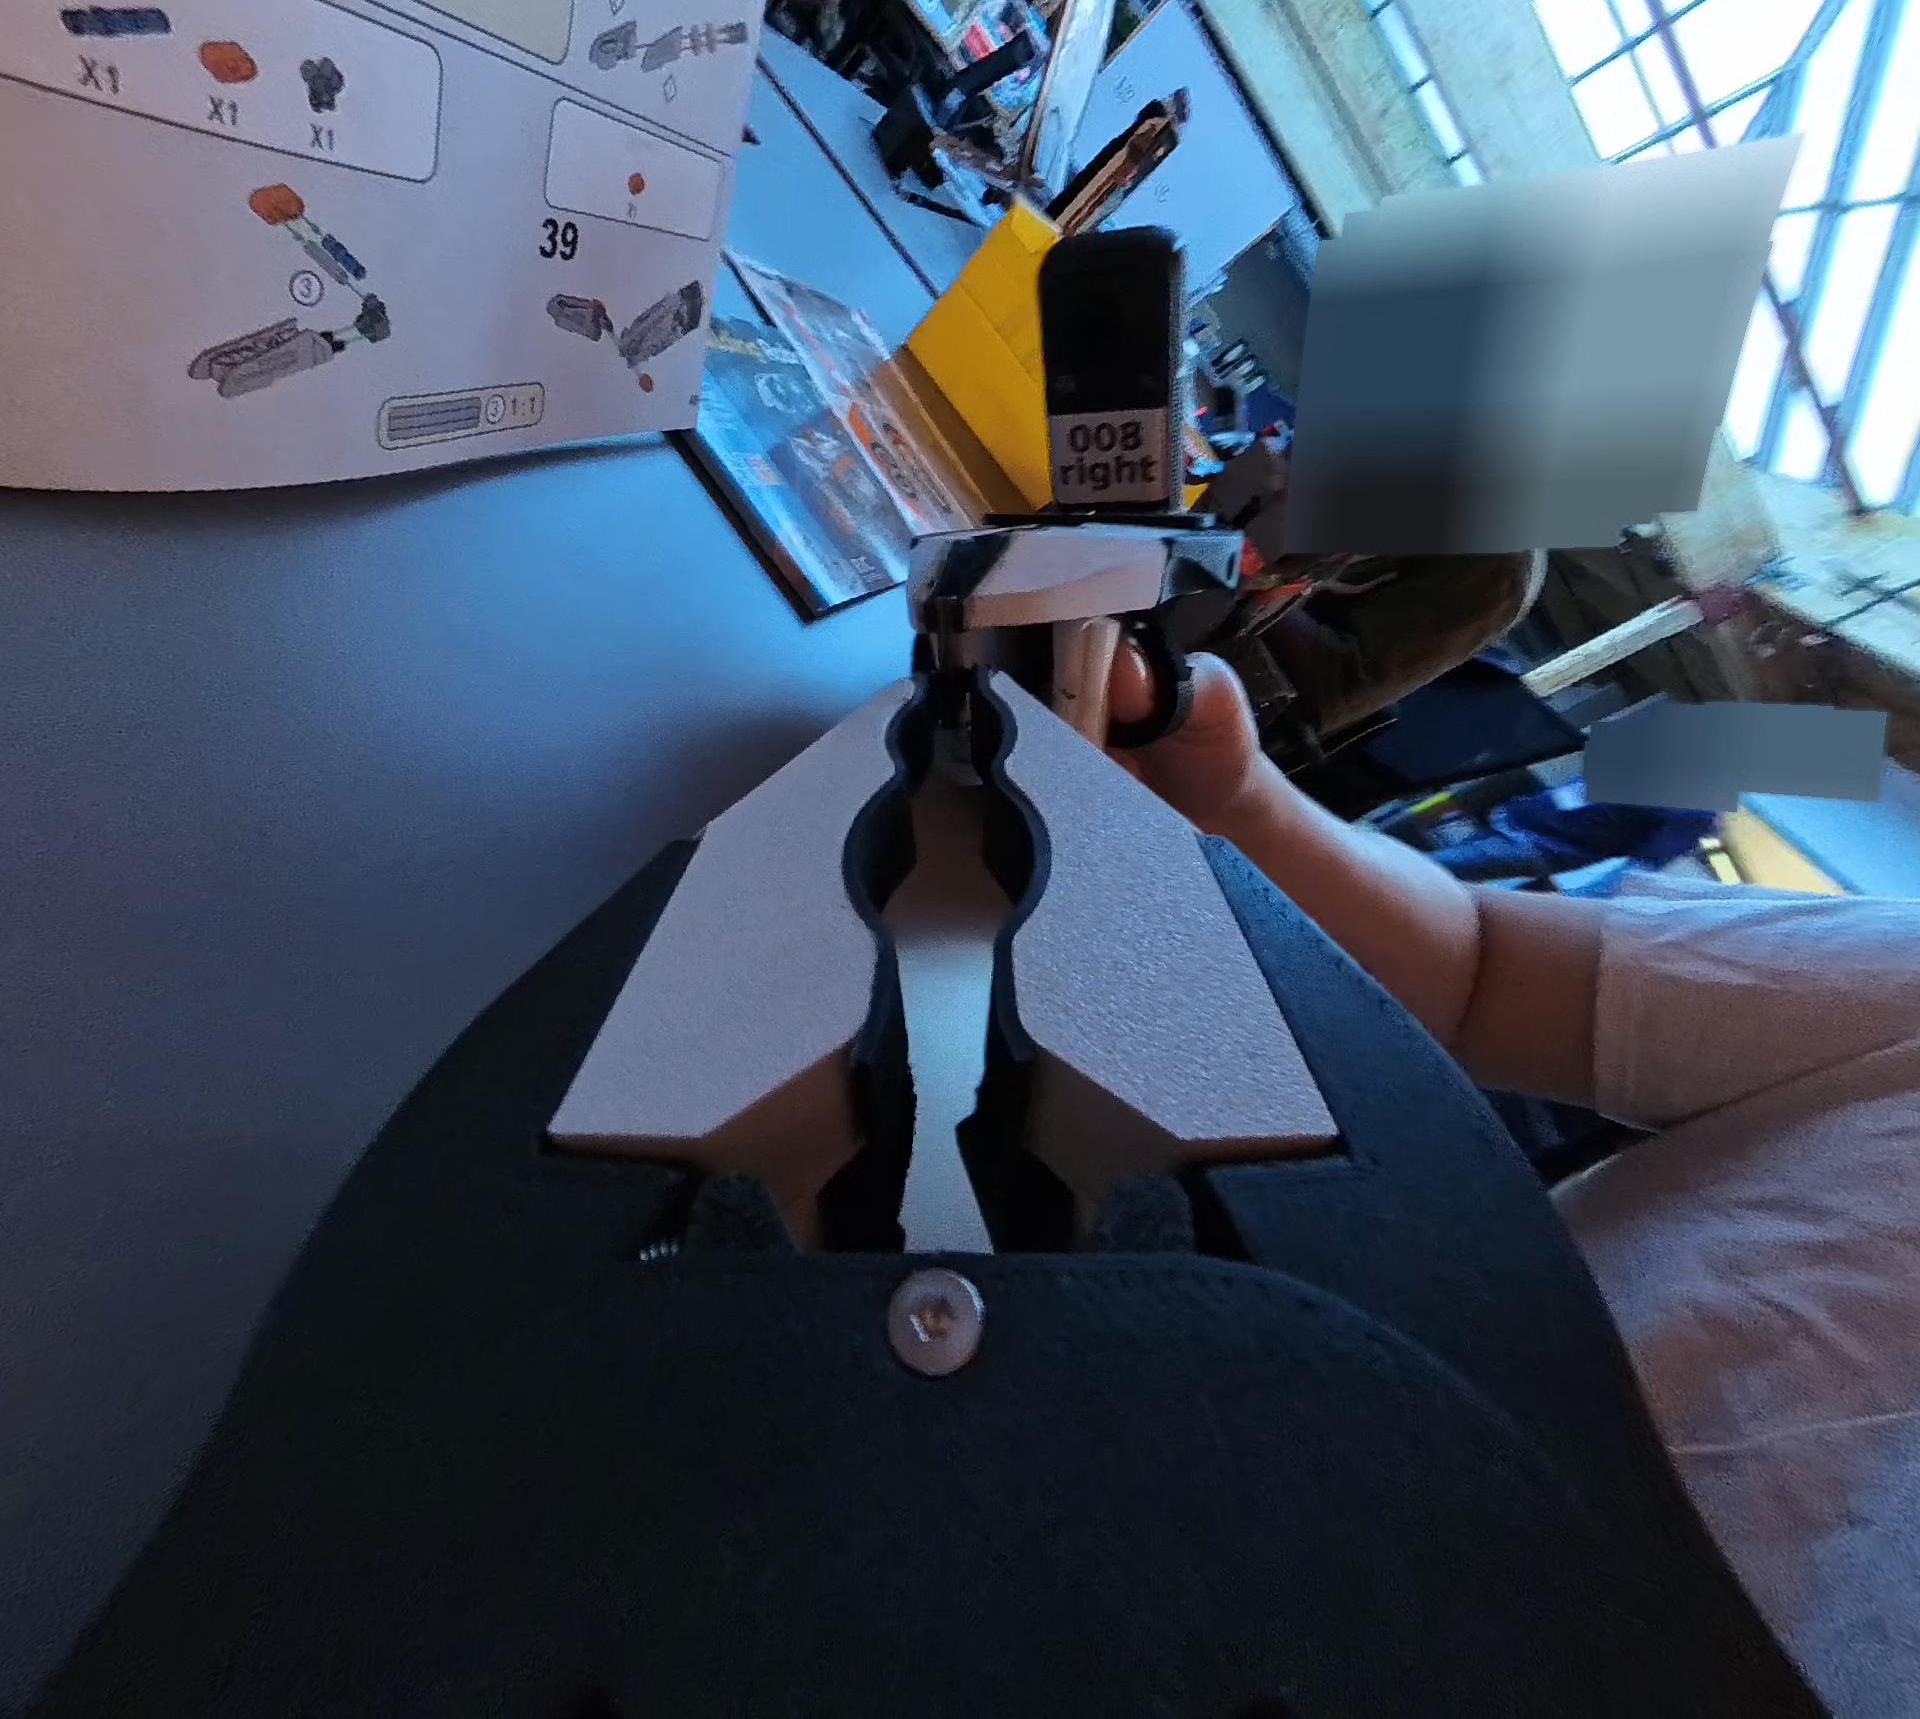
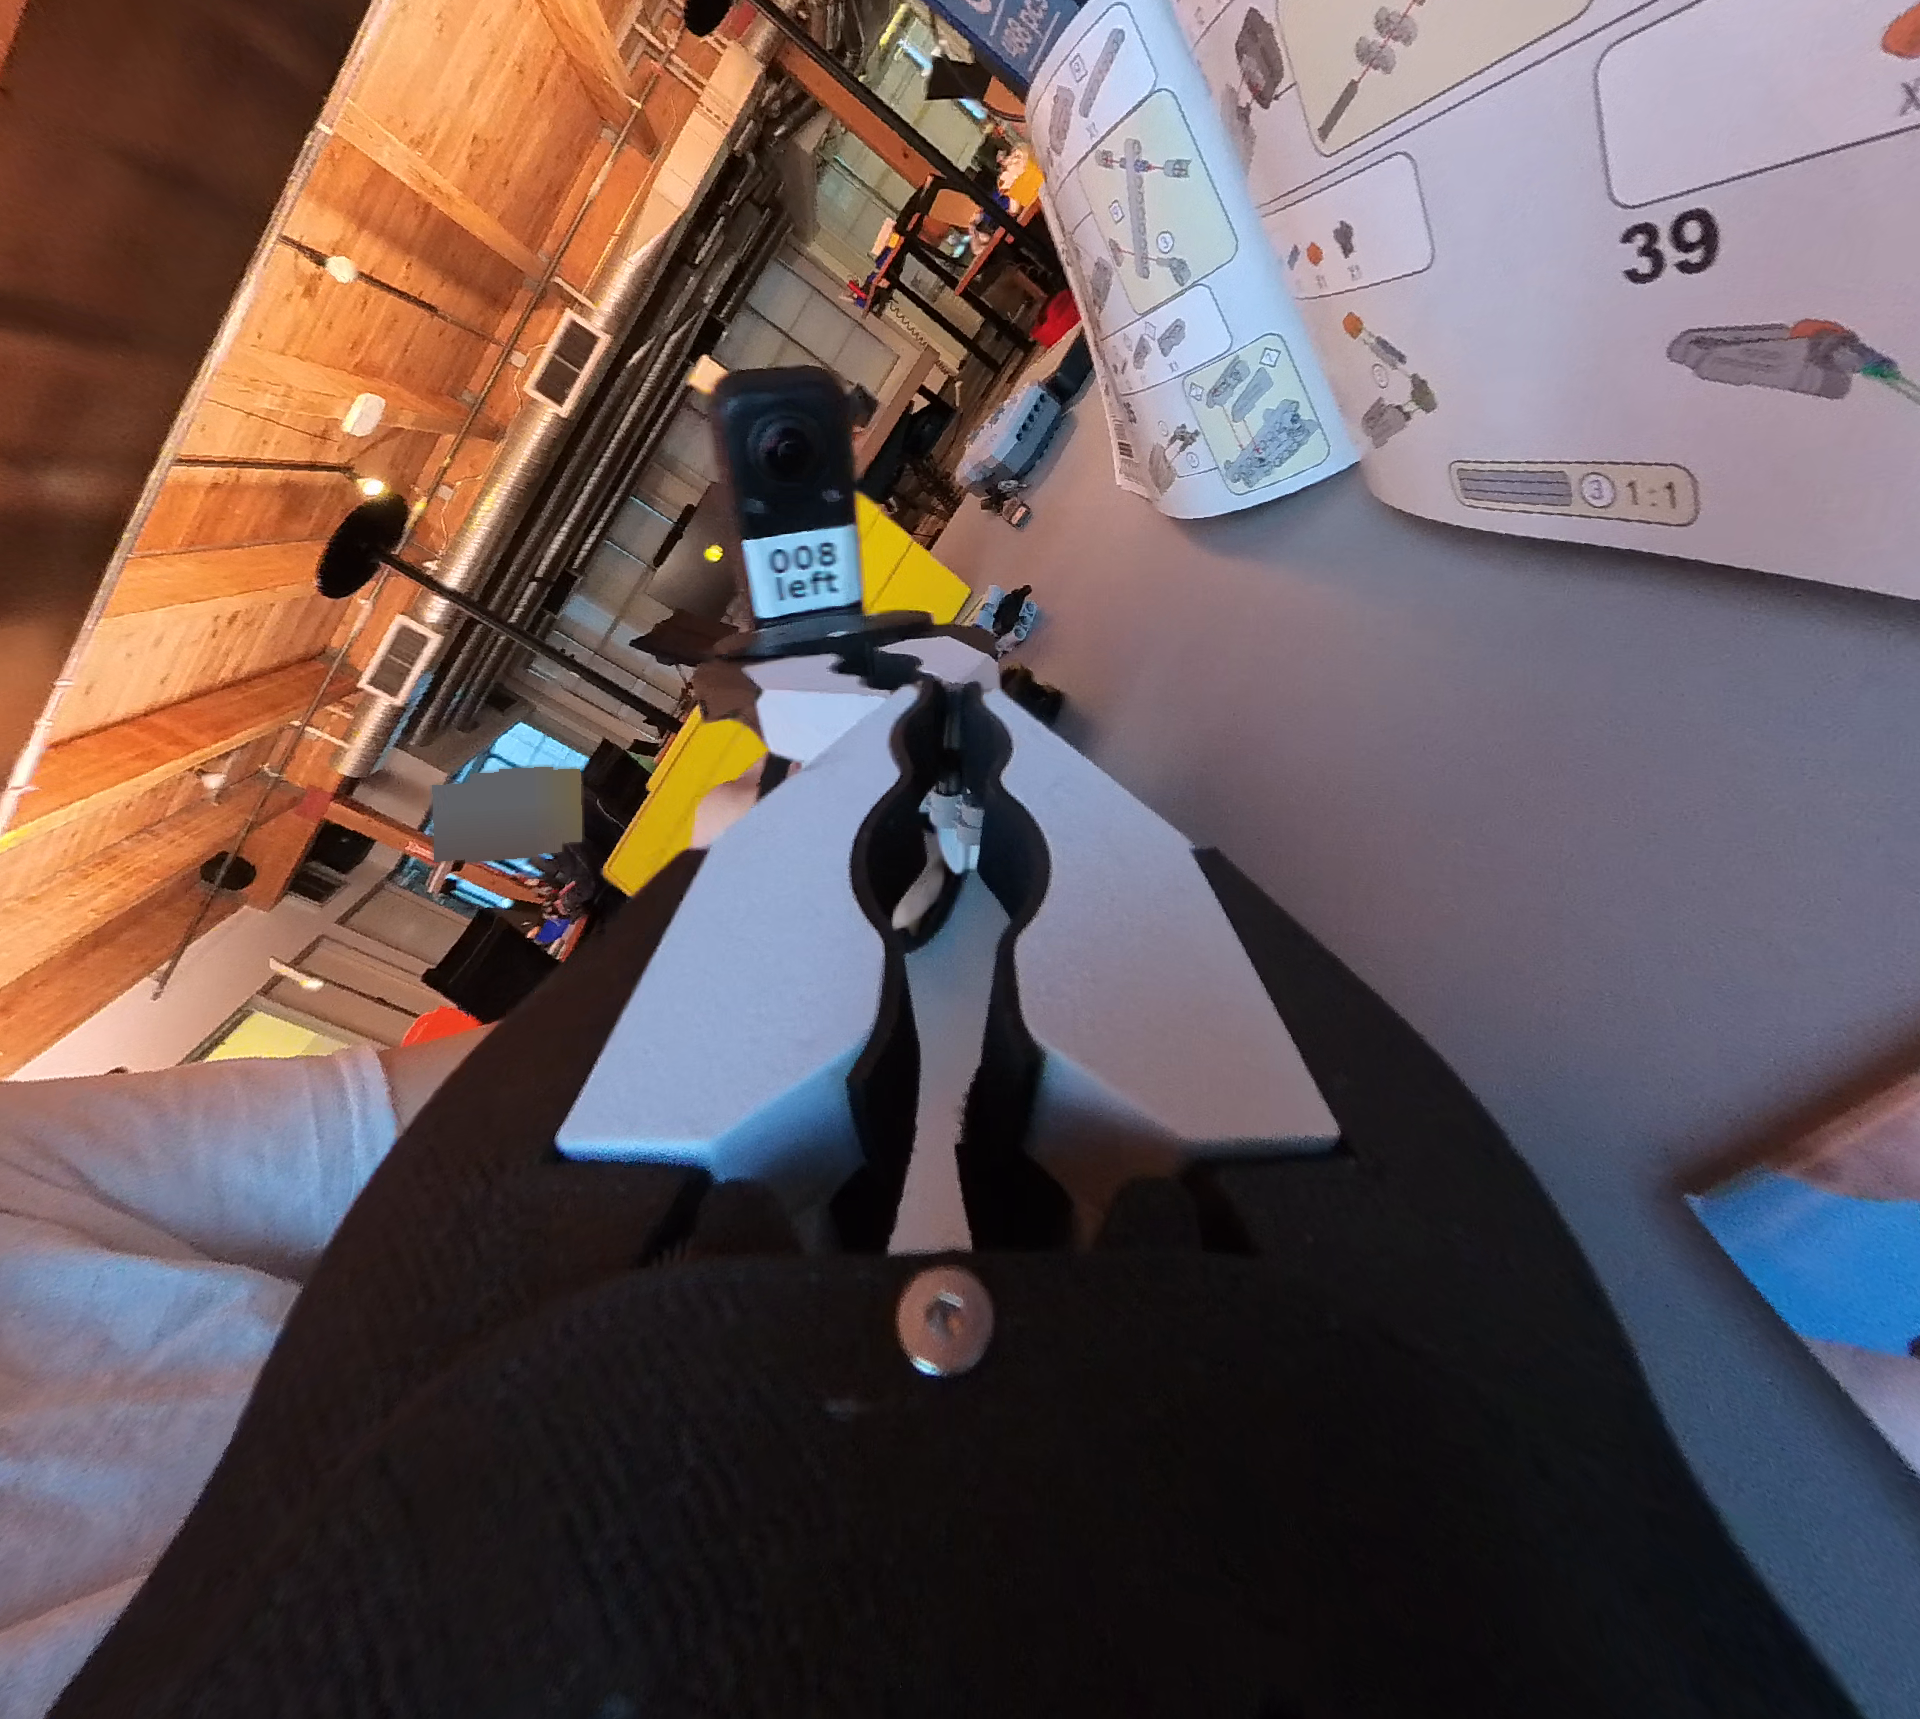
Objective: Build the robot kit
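My two grippers face each other tip to tip above a grey table [image 1: 312,734]. My left gripper [image 1: 951,698] has its jaws drawn together on a small dark part of a building-toy piece [image 1: 951,713] at the very tips. My right gripper [image 2: 951,734] is shut on the same small piece, whose white and black body [image 2: 951,822] shows between its fingers. The right gripper also shows in the left wrist view [image 1: 1070,573], held by a hand [image 1: 1184,734]. The left gripper also shows in the right wrist view [image 2: 831,656].
An open instruction booklet [image 1: 312,163] lies on the table, also in the right wrist view [image 2: 1558,163]. A yellow box [image 1: 977,339] and a printed toy box [image 1: 810,443] stand behind. Small loose parts [image 2: 1013,609] and a black part [image 2: 1039,695] lie nearby. The grippers are tip to tip, or close to it.
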A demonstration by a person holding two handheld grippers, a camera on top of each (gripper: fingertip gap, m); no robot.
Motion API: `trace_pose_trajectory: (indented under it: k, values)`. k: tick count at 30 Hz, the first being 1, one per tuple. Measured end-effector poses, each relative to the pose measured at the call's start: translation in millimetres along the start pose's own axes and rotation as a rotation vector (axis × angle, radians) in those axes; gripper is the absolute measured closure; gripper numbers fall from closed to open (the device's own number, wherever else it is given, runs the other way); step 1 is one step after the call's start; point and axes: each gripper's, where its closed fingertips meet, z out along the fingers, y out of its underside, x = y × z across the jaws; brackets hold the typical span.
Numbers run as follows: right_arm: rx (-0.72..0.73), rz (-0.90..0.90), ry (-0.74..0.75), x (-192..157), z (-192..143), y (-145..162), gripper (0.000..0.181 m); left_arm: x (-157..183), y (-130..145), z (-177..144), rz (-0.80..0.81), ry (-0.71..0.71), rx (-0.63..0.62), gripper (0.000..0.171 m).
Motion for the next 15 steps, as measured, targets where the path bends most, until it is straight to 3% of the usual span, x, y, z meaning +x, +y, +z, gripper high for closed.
trace_pose_trajectory:
  k: [4,8,12,15]
  values:
    - [-0.015,0.060,-0.086,-5.2,0.9,0.2,0.178,6.5,-3.1,-2.5,-0.103,0.107,0.036,0.168]
    - [0.035,0.057,-0.123,-8.9,-3.2,-8.2,0.167,9.2,-5.9,-5.7,-0.082,0.121,0.044,0.167]
    - [-0.031,0.046,-0.148,-14.2,1.9,1.9,0.162,10.9,-7.8,-8.9,-0.093,0.147,0.050,0.167]
    - [-0.043,0.020,-0.145,-16.0,3.3,4.7,0.178,15.0,-2.1,-4.6,-0.078,0.163,0.014,0.167]
